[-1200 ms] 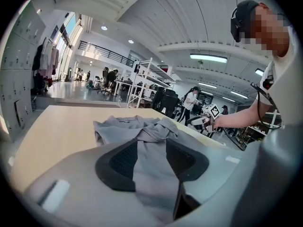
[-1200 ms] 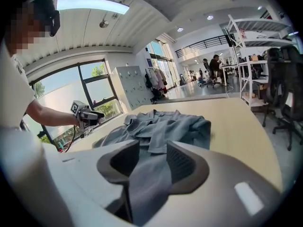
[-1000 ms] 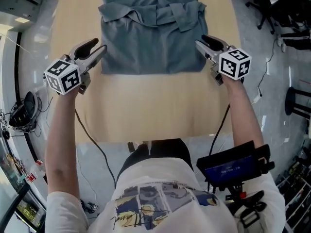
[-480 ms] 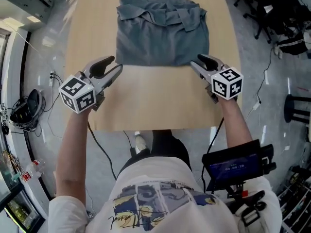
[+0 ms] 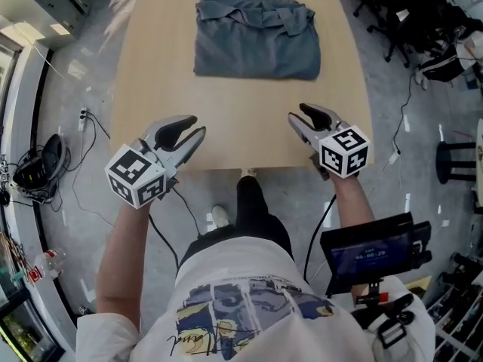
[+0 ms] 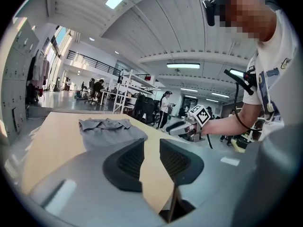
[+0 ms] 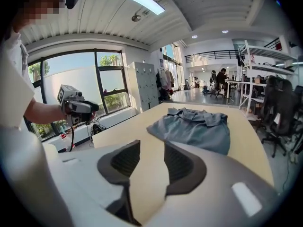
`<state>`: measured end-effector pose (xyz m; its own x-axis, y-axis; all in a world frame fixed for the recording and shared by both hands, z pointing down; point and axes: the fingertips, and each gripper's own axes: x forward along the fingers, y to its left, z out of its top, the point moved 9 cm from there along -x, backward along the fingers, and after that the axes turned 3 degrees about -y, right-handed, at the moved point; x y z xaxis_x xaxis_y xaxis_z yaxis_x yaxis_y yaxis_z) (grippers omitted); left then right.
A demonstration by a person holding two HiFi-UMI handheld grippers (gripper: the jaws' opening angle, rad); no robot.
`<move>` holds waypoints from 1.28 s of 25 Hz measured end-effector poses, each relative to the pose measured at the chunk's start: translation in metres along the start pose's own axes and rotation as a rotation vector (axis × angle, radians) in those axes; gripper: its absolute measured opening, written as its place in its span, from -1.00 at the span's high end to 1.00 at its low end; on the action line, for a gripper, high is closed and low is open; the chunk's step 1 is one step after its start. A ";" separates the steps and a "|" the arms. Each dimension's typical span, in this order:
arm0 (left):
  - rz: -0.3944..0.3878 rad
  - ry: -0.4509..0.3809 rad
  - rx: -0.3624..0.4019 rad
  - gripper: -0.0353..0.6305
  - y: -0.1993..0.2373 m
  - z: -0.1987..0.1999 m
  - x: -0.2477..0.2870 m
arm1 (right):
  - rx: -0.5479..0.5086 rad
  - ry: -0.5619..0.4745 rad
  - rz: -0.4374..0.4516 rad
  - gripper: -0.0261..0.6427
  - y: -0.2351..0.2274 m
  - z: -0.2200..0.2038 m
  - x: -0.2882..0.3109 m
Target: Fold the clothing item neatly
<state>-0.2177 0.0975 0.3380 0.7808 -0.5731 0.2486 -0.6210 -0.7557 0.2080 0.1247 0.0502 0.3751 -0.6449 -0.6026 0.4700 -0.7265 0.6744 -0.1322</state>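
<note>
on the wooden counter [image 5: 241, 127] the grey collared shirt [image 5: 256, 44] is seen folded into a compact rectangle at upper centre, so folding is judged essentially done. at the counter's lower edge, the left hand-held gripper [image 5: 192, 127] is being closed on nothing, and the right hand-held gripper [image 5: 296, 114] is held partly open and empty.

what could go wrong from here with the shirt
1. The shirt is folded, but its top layers look rumpled and uneven, so the fold may not pass as neat.
2. It lies close to the far edge of the table; a reach to tidy it might push it off.
</note>
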 end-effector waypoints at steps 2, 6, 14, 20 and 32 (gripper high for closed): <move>0.019 0.046 0.025 0.65 -0.016 -0.009 -0.014 | 0.002 -0.011 -0.009 0.46 0.026 -0.008 -0.014; -0.006 0.058 0.049 0.84 -0.050 -0.018 -0.036 | 0.003 -0.024 -0.005 0.51 0.069 -0.015 -0.045; -0.032 0.053 0.052 0.87 -0.123 -0.029 -0.073 | -0.014 -0.055 0.023 0.71 0.129 -0.031 -0.107; -0.022 0.018 0.011 0.87 -0.182 -0.031 -0.074 | -0.047 -0.069 0.064 0.73 0.150 -0.049 -0.156; -0.055 0.004 -0.015 0.87 -0.297 -0.032 -0.063 | -0.124 -0.102 0.083 0.91 0.173 -0.077 -0.249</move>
<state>-0.0850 0.3682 0.2912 0.8137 -0.5292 0.2403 -0.5778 -0.7813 0.2361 0.1783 0.3496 0.3024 -0.7270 -0.5784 0.3700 -0.6387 0.7675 -0.0554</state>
